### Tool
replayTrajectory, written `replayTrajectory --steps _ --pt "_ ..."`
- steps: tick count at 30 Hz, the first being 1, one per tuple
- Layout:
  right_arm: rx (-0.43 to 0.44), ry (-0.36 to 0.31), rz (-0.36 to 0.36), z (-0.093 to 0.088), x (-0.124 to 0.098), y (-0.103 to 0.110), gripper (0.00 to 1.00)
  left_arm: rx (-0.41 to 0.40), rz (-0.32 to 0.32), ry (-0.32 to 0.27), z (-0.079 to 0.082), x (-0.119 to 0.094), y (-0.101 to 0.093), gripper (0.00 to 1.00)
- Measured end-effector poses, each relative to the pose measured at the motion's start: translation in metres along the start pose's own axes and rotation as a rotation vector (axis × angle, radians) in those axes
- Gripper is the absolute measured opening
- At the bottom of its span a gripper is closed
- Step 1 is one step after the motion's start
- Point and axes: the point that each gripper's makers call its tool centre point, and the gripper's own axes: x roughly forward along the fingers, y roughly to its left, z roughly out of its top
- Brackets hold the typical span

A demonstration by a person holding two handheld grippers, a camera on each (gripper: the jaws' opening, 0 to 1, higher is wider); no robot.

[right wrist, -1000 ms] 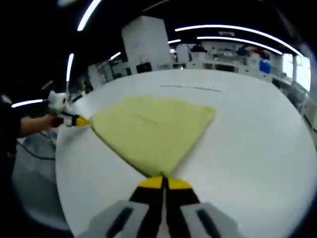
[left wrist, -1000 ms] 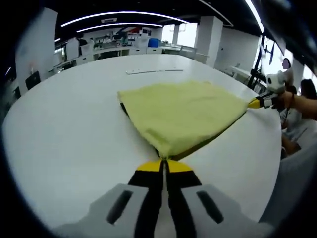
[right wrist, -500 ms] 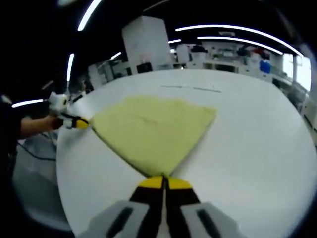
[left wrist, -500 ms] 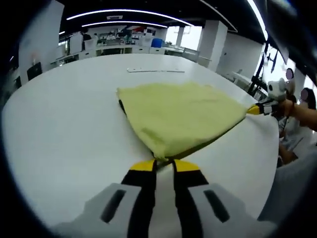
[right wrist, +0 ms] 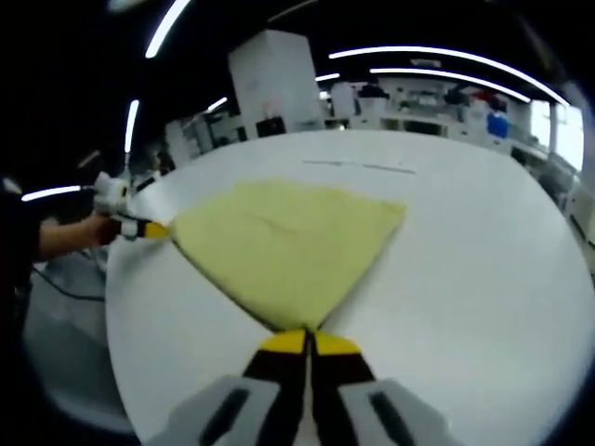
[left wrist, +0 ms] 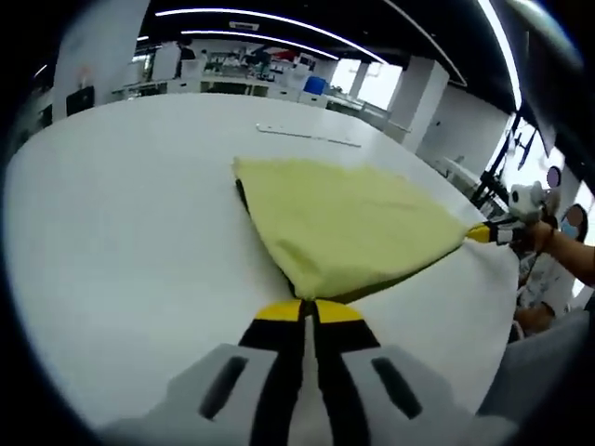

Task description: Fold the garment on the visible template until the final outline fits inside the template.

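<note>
Garment: a yellow cloth lies spread flat on the white table, folded into a fan shape that narrows to a corner at each gripper; a dark layer shows along its edges in the left gripper view.
Left gripper: jaws closed together on the near corner of the cloth, right at the yellow tips. Half a second ago these jaws stood apart with the corner loose between them; a second ago they were closed as now.
Right gripper: jaws pressed together on the opposite corner of the cloth, same grip as in both earlier frames.
Across the views: each gripper appears at the far corner in the other's picture, held in a hand, tips at the cloth's edge.
Cloth position: its outline in the right gripper view matches the earlier frames; it has not shifted on the table.
Table marking: a thin pale strip lies beyond the cloth, well apart from it.
</note>
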Motion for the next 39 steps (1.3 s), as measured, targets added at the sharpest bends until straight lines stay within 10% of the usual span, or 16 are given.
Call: replayTrajectory --steps 10,39 --pt "-0.013 0.005 -0.032 0.005 -0.005 -0.01 0.0 0.262 0.029 0.063 0.002 -0.011 0.007 0.0" --pt "-0.069 0.063 -0.004 -0.02 -0.019 0.003 0.0 0.371 0.029 0.13 -0.023 -0.02 0.005 0.0"
